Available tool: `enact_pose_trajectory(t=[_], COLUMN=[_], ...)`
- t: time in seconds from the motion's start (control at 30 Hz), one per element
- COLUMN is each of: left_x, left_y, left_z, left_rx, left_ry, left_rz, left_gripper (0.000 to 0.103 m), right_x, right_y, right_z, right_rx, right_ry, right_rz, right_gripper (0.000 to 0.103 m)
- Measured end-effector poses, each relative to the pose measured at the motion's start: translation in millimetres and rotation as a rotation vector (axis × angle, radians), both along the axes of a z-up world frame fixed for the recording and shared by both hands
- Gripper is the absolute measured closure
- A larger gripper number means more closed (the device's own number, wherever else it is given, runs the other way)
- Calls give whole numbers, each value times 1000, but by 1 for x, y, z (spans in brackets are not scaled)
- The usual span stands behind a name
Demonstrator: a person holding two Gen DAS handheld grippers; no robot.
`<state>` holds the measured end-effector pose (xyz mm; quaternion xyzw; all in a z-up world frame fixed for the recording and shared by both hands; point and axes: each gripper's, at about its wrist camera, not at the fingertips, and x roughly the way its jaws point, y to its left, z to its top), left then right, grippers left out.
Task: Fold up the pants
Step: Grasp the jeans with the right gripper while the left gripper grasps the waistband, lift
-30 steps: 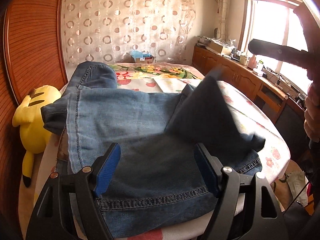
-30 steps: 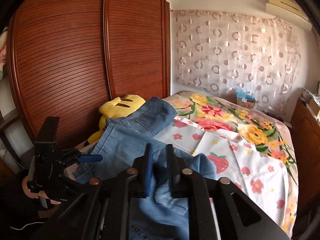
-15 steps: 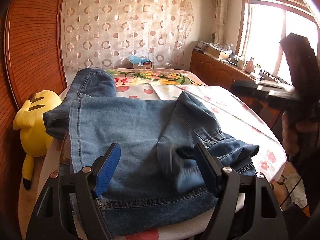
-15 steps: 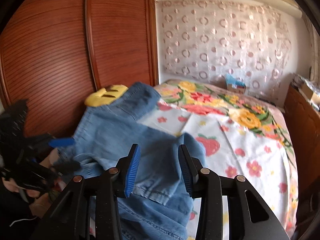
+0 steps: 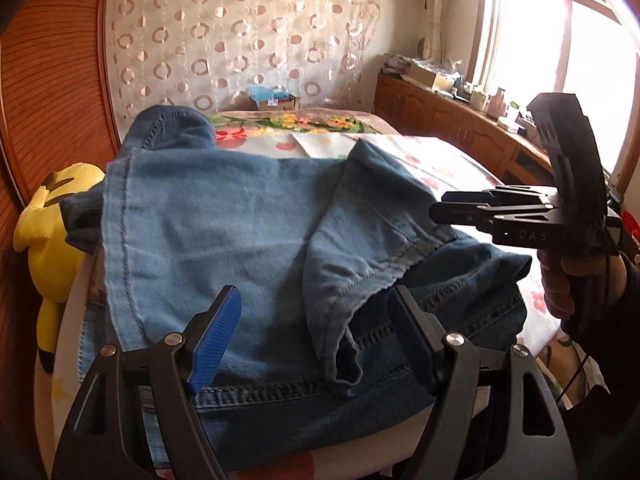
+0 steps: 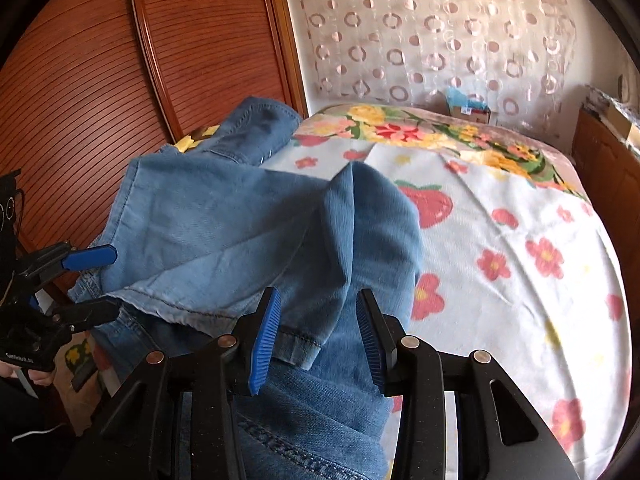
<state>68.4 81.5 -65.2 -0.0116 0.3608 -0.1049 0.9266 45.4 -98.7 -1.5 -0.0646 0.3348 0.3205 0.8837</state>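
The pants [image 5: 224, 232] lie bunched on the near end of the bed [image 6: 520, 240], a pale inside-out flap thrown across the darker layers beneath, one leg trailing toward the wardrobe [image 6: 120, 60] beside a yellow plush toy [image 5: 44, 232]. The right tongs [image 6: 316, 332] have just been opening; the flap's hem lies under the gap, untouched by either pad, so the cloth is let go to settle where it fell. The left tongs [image 5: 316, 336] hang released and wide above the hem, gripping nothing, likely poised to smooth or catch the next edge. The fold looks partly made.
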Motion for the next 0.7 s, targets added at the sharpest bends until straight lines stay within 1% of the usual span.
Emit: enact_pose_trajectory(t=[0.2,0.23,0.27,0.3,0.33,0.37,0.4,0.43,0.53,0.6,0.7], left_x=[2,2,2,3,3,4,4,3,-2,-7,-22], left_y=[1,1,1,1,1,1,1,1,-2,-2,4], left_z=[-9,-10,-11,-12,-14,-16,-17,-17,-9,2,26], left_rx=[1,1,-1,-4,-5,-6,-8,-12,-17,-23,-48], left_ry=[10,10,12,19,25,31,32,30,9,-17,-76], left_rz=[-3,-5,-9,-14,-19,-27,-36,-44,-60,-63,-70], left_gripper=[27,31,37,40,47,56,62,73,93,94,95], right_x=[12,14,18,19,19,24,24,24,25,27,29], right_y=[1,1,-1,-1,0,0,-1,-2,-1,3,14], right_z=[-5,-6,-7,-7,-5,-6,-3,-2,16,35,69], right_rx=[-4,-4,-4,-3,2,6,10,18,37,47,67], right_ry=[31,34,37,42,51,48,38,31,-18,-61,-127], right_rz=[14,17,21,30,48,54,62,75,93,105,126], right_gripper=[62,63,67,82,91,93,99,99,100,100,100])
